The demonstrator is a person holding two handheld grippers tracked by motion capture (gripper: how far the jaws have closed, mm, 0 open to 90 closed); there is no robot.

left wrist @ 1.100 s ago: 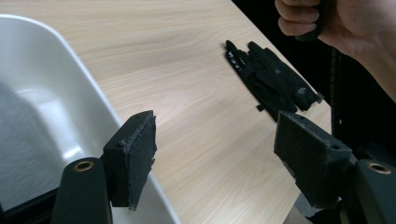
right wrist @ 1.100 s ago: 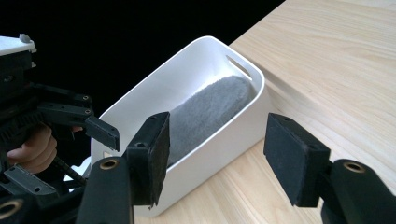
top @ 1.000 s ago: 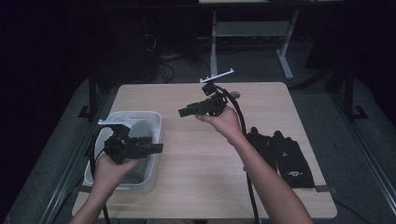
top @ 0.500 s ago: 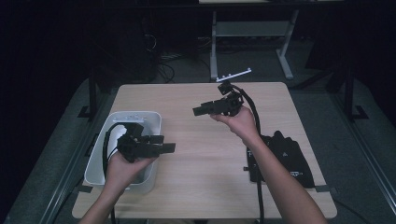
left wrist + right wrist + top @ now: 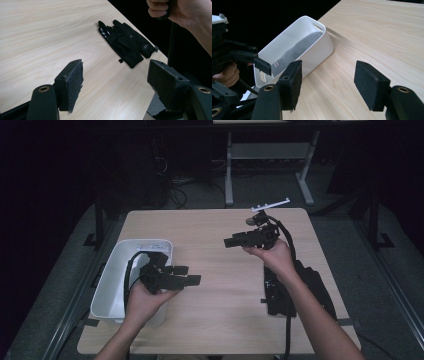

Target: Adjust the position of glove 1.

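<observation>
Both grippers shifted rightward across table since earlier frame; left gripper [image 5: 192,280] now clear of white bin [image 5: 111,285], right gripper [image 5: 229,242] further right. Both jaws spread, nothing between, likely lining up for pickup. Black gloves [image 5: 125,42] lie flat at table's right edge, untouched. Left gripper view shows glove fingers; right gripper view shows grey liner [image 5: 298,48] inside bin.

— What is set on the pale wooden counter [image 5: 220,270], and where?

— A white rectangular plastic bin [image 5: 131,279] is placed at the left edge; a pair of black fabric gloves [image 5: 295,287] is laid near the right edge, well apart from it.

— And the tongs?

— The left tongs [image 5: 190,275] are held just right of the bin, the right tongs [image 5: 231,241] behind the gloves, both above the counter with nothing between the jaws.
</observation>
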